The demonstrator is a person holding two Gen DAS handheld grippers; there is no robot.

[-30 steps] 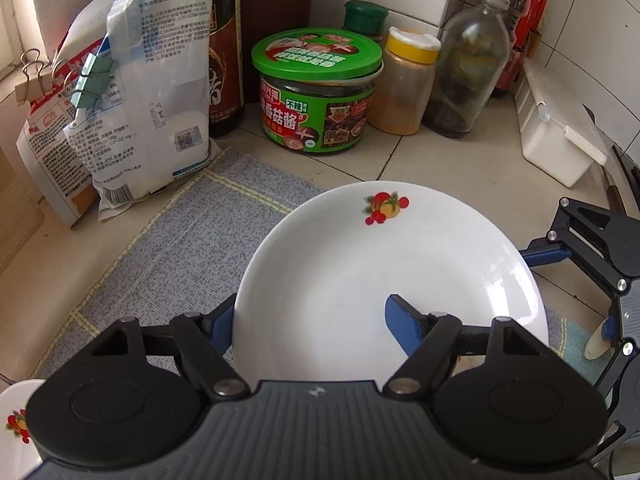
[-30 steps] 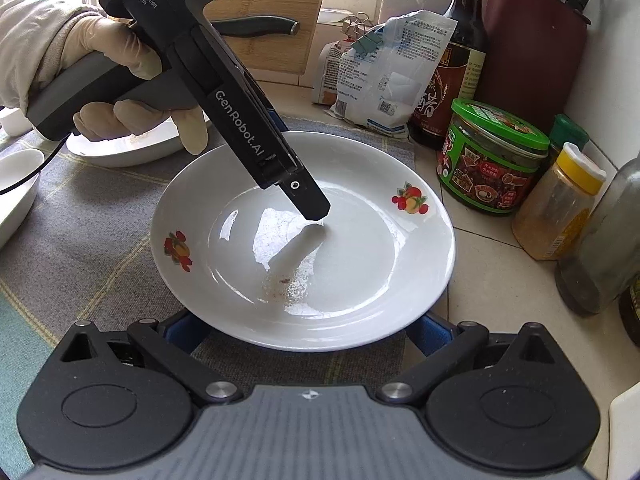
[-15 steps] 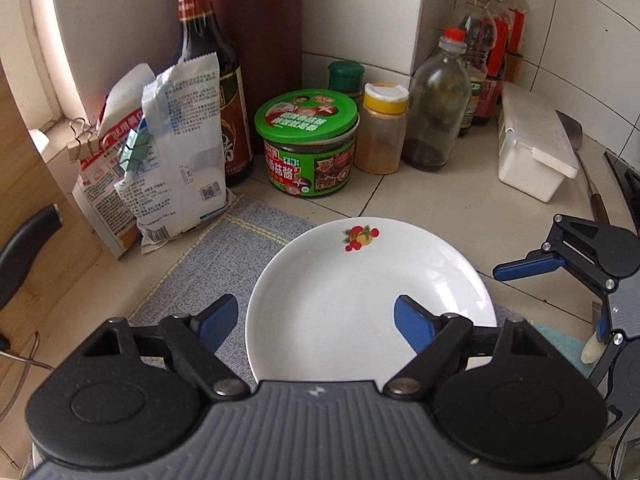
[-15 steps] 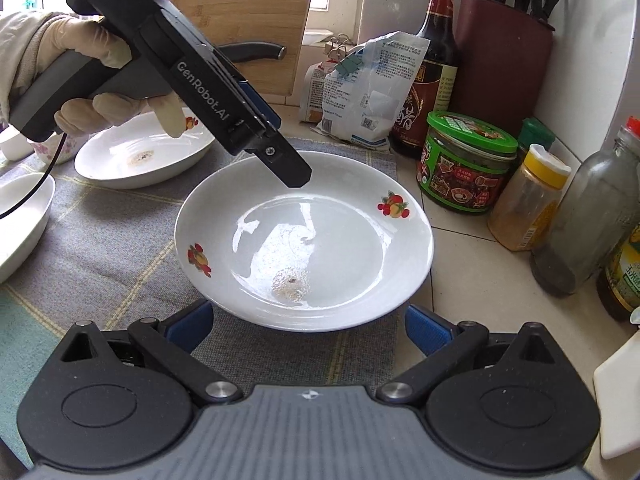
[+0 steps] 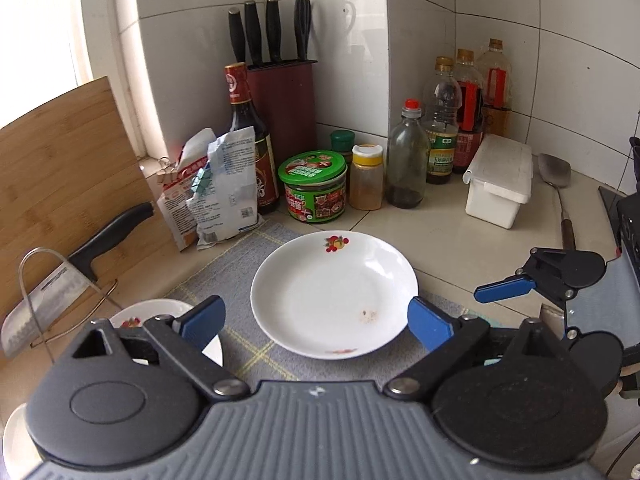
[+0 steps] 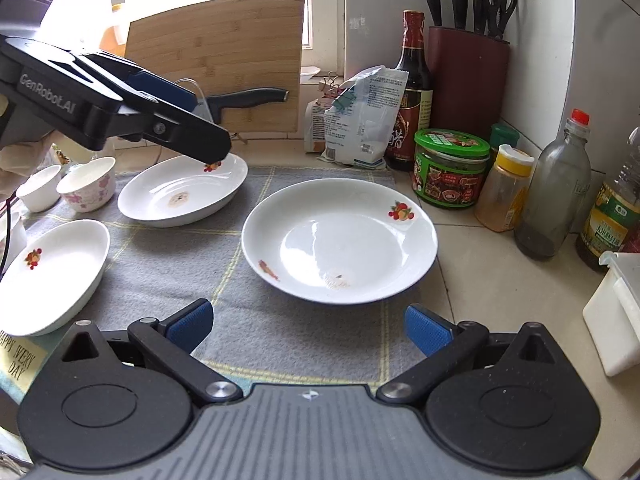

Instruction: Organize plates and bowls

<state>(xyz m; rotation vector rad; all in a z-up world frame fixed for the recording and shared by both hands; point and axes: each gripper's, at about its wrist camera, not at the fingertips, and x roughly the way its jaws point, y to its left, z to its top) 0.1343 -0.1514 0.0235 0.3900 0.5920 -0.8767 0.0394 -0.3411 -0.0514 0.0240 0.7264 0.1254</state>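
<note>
Plates sit apart from our claws: our left claw is opening, empty, above the near plate; our right claw is spread, empty. That plate rests on the grey mat, beside a second plate and a green jar.

- The right gripper hangs over the grey mat, its blue-padded jaws wide apart with nothing between them.
- A white plate with a fruit motif and small food smears lies flat on the mat just beyond the jaws.
- The left gripper reaches in from the upper left above a second plate; its jaws are opening and carry nothing.
- A third dish sits at the left edge, with two small cups behind it.
- A green-lidded jar stands on the tiled counter beside the mat.
</note>
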